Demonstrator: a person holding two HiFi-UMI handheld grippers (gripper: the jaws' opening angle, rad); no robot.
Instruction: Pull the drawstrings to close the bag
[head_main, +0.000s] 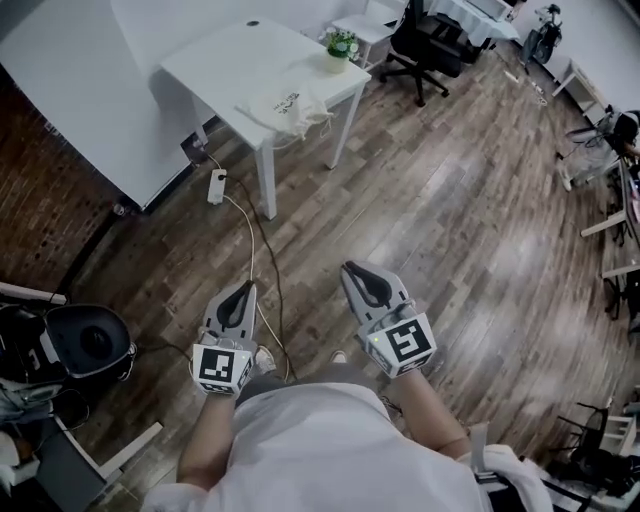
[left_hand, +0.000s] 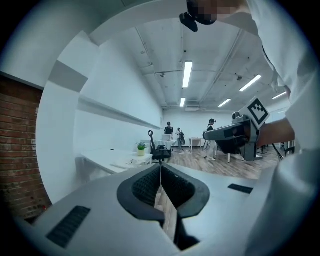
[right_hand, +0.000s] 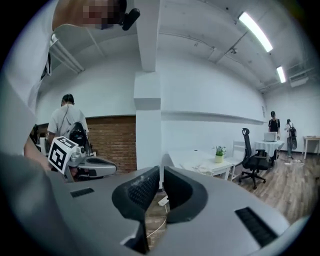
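The bag (head_main: 285, 108) is seen lying flat on the white worktop (head_main: 225, 60), at its near edge, close to the corner where a small potted plant (head_main: 340, 45) stands. Its long axis appears to run along that edge, and cords are seen trailing at its end nearer the plant corner; whether the mouth is there as well cannot be told at this range.

Both grippers are held low over the wooden floor (head_main: 450, 230), well apart from the worktop. The left gripper (head_main: 240, 290) is clenched, pads together, with nothing between them. The right gripper (head_main: 352, 268) is barely parted, with a narrow slit between its pads and nothing in it.

The bag lies straight ahead of both jaws, between their two lines. Neither gripper is judged clearly nearer. The drawstrings have not yet been reached, so an approach to the worktop's near edge is called for first.
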